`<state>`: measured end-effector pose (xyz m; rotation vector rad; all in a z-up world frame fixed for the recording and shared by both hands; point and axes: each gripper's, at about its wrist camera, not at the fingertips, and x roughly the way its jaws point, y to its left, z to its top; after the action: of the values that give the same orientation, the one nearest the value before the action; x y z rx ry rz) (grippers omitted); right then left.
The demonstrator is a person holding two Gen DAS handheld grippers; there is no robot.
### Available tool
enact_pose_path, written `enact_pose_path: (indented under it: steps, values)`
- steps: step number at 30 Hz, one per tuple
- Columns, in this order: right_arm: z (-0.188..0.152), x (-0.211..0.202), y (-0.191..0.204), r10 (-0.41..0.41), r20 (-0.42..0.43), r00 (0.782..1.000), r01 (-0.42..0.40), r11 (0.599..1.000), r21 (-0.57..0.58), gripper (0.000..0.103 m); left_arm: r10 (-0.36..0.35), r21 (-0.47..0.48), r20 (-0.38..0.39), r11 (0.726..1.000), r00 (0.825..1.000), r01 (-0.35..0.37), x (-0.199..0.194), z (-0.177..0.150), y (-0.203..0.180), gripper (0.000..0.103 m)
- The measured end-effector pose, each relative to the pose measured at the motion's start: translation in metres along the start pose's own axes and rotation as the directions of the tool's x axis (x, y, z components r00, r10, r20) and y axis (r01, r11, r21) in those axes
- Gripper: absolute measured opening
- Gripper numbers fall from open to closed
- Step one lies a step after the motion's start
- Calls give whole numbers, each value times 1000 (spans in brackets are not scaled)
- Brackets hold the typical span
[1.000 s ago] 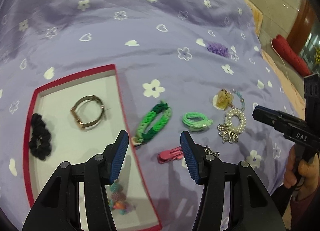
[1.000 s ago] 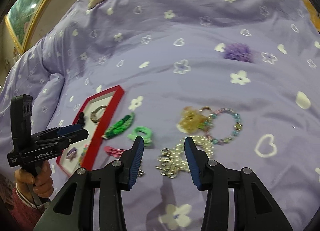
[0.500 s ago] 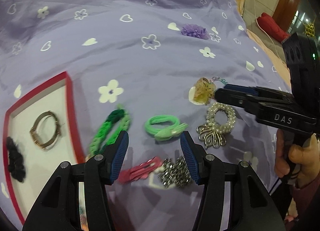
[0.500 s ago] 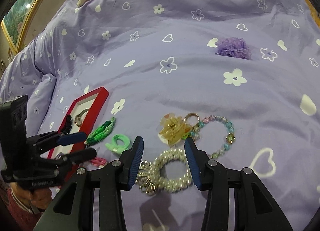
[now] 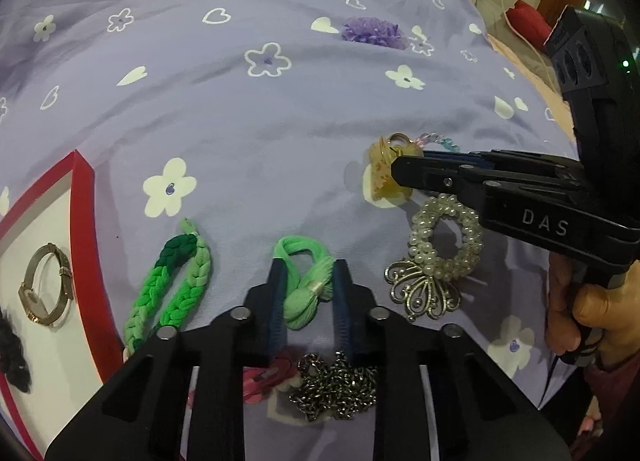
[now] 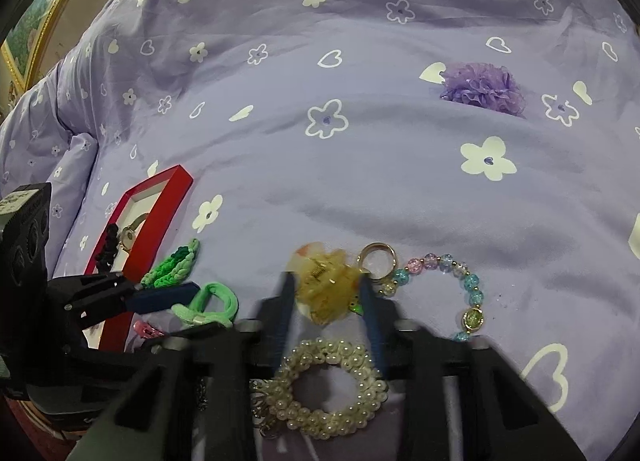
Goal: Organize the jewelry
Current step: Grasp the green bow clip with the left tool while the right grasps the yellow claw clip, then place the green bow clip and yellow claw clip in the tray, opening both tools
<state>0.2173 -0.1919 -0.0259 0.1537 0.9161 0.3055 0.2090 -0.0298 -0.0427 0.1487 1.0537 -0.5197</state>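
Observation:
My left gripper (image 5: 307,273) has its two fingers on either side of a light green hair tie (image 5: 306,287) on the purple bedspread, jaws partly closed around it. My right gripper (image 6: 326,289) straddles a yellow translucent hair claw (image 6: 326,289) in the same way. Both grippers are also seen from the side, the right one in the left wrist view (image 5: 404,175) and the left one in the right wrist view (image 6: 188,301). A red tray (image 5: 82,229) at the left holds a gold bangle (image 5: 42,289) and a black scrunchie (image 5: 12,349).
On the bedspread lie a braided green band (image 5: 172,289), a pearl scrunchie with a metal flower (image 5: 438,253), a silver chain (image 5: 336,385), a pink clip (image 5: 266,379), a pastel bead bracelet (image 6: 448,293) and a purple pom-pom (image 6: 482,89).
Both grippers have moved forward and down onto the bed and narrowed. The left now brackets the light green hair tie, the right the yellow claw.

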Motion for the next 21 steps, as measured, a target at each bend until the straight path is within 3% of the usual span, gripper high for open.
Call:
enact_pose_path:
  steps: [4, 6, 21]
  values:
    - [-2, -5, 1, -5, 9, 1000, 5, 1000, -5, 15, -4, 2, 22, 1000, 1000, 4, -8, -2, -1, 8]
    - [-5, -8, 2, -1, 14, 1000, 1, 1000, -6, 4, -3, -6, 42, 1000, 999, 3, -16, -3, 0, 8]
    - [-5, -38, 38, 78, 68, 995, -76, 997, -28, 3, -4, -154, 174, 988, 985, 31, -88, -28, 40, 8]
